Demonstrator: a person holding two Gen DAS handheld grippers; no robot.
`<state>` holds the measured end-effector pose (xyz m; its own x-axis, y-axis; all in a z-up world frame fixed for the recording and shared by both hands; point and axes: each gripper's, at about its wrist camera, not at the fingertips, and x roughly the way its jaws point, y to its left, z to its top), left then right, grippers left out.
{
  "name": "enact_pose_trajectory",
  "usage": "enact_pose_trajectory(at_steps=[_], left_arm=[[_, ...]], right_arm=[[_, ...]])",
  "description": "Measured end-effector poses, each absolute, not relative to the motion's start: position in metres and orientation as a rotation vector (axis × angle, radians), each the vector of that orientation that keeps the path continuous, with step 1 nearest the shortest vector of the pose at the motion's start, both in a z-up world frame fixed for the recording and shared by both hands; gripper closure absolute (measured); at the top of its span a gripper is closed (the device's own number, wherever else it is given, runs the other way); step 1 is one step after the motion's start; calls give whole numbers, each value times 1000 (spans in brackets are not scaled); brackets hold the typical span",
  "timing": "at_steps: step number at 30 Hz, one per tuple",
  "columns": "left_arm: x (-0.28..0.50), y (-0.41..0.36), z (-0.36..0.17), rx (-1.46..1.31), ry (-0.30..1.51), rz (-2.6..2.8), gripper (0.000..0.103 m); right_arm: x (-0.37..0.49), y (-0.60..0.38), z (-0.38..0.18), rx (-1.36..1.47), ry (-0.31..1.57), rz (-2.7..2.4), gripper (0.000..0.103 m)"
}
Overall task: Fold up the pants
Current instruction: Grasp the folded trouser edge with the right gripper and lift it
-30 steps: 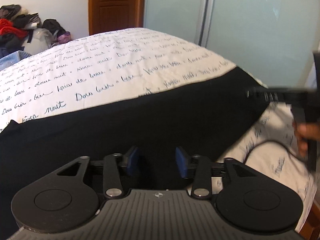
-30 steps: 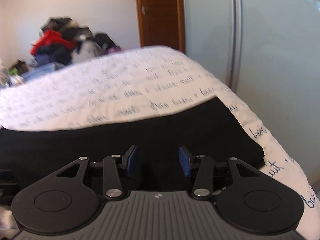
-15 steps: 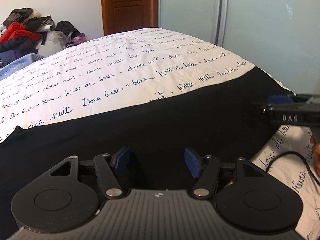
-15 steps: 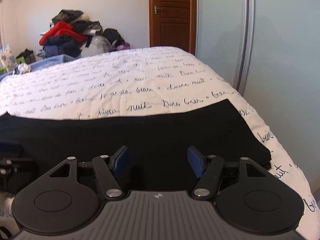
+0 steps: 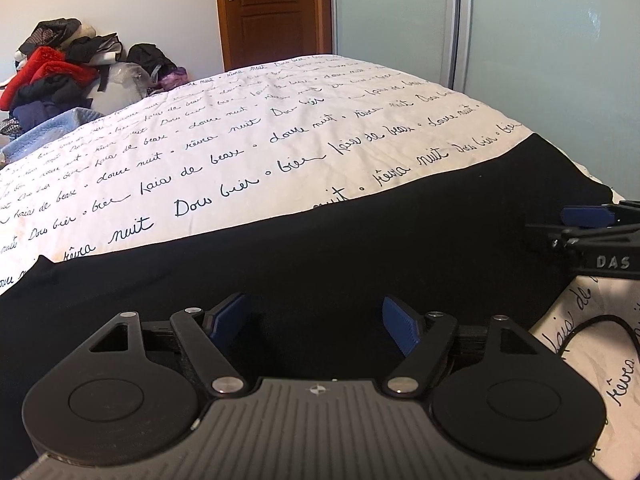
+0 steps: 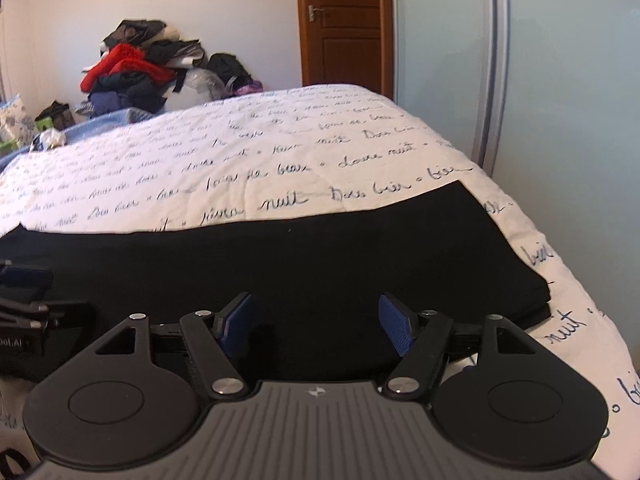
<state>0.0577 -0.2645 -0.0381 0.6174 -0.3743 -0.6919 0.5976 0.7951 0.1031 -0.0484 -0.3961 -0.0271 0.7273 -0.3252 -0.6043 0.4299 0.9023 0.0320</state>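
Black pants [image 5: 340,248] lie flat as a long band across the near part of the bed; they also show in the right wrist view [image 6: 320,264], with a folded, layered end at the right [image 6: 532,304]. My left gripper [image 5: 316,326] is open and empty, low over the pants' near edge. My right gripper [image 6: 318,326] is open and empty, over the pants near their right end. The right gripper shows side-on at the right of the left wrist view [image 5: 592,232]. The left gripper shows at the left edge of the right wrist view [image 6: 24,296].
The bed has a white cover with dark script [image 5: 248,152]. A heap of clothes [image 6: 136,76] lies beyond its far left corner. A wooden door [image 6: 344,20] and frosted sliding panels [image 6: 560,80] stand behind and to the right. A black cable [image 5: 592,328] lies on the cover.
Both grippers' jaws have opened wider. Both views have steadied and swung slightly, so the right gripper now sits still at the right of the left wrist view.
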Motion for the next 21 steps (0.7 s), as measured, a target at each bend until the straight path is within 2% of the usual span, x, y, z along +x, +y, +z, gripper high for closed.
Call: enact_pose_trajectory(at_steps=[12,16,21], left_arm=[[58,-269,-43,345,700,-559,23],[57,-268,-44,341,698,-554,22],[54,-267,-41,342,675,-551,22]], right_arm=[[-74,-403,-19,222,586,-450,34],[-76,-402,-23,195,617,-444,30],[-108,-413,-10,306,492,-518,29]])
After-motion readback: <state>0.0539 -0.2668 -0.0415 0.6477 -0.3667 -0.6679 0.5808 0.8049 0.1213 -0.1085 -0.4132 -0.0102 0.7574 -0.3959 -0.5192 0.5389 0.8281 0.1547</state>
